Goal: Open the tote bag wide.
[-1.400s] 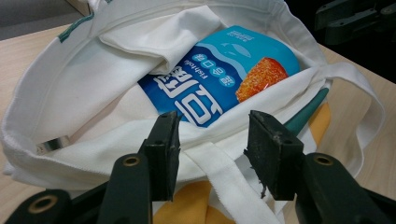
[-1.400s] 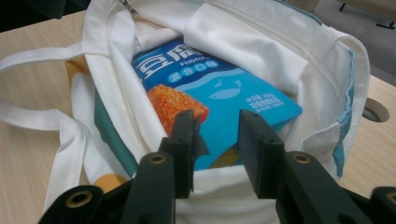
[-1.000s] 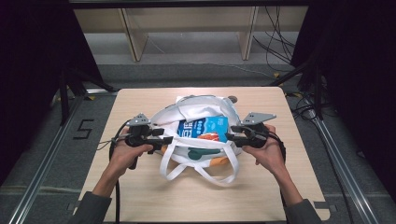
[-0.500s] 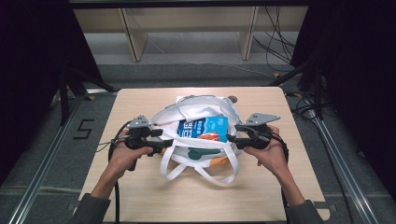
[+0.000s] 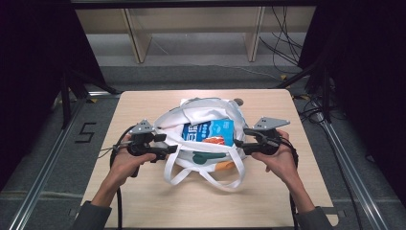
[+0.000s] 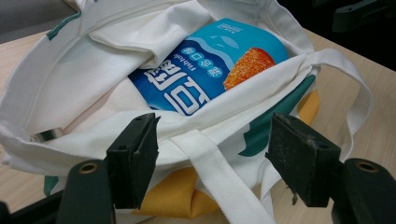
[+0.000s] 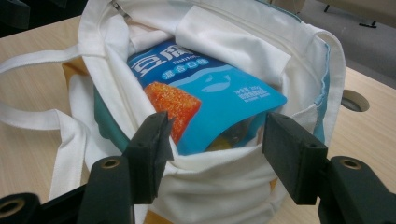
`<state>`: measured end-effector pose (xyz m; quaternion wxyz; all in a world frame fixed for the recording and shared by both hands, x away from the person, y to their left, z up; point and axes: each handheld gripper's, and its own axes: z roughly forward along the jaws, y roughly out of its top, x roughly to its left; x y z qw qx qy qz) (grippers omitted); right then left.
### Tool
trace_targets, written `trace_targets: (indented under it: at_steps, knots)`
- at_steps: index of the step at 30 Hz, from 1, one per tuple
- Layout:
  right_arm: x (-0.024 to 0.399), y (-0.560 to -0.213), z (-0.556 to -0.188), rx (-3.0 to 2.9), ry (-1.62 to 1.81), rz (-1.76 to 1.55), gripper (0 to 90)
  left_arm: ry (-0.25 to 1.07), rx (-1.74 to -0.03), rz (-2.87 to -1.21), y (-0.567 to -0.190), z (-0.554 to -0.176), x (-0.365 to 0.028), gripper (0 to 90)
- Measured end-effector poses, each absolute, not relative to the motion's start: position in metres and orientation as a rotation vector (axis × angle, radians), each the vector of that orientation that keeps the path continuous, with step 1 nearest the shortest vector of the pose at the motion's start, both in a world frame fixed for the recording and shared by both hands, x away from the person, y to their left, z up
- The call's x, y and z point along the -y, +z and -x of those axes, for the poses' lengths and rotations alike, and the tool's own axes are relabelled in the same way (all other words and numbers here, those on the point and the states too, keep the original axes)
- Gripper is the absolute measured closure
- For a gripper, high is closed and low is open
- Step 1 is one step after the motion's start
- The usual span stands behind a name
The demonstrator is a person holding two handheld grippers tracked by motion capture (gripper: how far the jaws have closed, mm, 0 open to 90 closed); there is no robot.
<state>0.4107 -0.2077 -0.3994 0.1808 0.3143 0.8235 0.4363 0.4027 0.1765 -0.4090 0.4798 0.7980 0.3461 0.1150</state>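
Black jaws of the left gripper [image 6: 212, 161] stand spread, having just been opening, with the near rim of the white canvas tote bag [image 6: 84, 84] and one of its white webbing handles [image 6: 219, 172] lying between them; the pads do not press on the cloth. In the high view this left gripper [image 5: 167, 149] sits at the bag's left edge, held in the person's left hand [image 5: 125, 163].

On the other side, the right gripper [image 7: 217, 158] also has its jaws apart, likewise just opened wider, and the bag's rim bulges up between them without being pinched. In the high view the right gripper [image 5: 241, 146] sits at the bag's right edge, in the right hand [image 5: 280, 160].

Between the two grippers, the tote bag [image 5: 201, 115] lies open-mouthed near the middle of the light wooden table [image 5: 143, 110], its handles [image 5: 206, 179] looping toward the near edge. Inside the bag rests a blue snack packet with white lettering and an orange picture [image 5: 209, 132], lying flat and partly tucked under a fold of white cloth at the far side. Teal and yellow printing shows on the bag's outer face below the rim [image 6: 261, 135]. Just beyond the bag, a round hole in the tabletop [image 7: 354, 100] lies near the far right side of the bag.
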Motion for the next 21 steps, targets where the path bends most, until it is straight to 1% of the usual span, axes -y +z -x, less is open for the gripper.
trace_targets:
  at_steps: [9,21]
  knots:
    - [0.208,-0.399,-0.403,-2.334,1.228,-0.888,39.5,0.281,-0.838,-1.954,-0.409,-0.393,-0.175,31.8]
    - [0.218,-0.400,-0.387,-2.316,1.230,-0.903,36.3,0.313,-0.776,-1.950,-0.404,-0.369,-0.170,30.2]
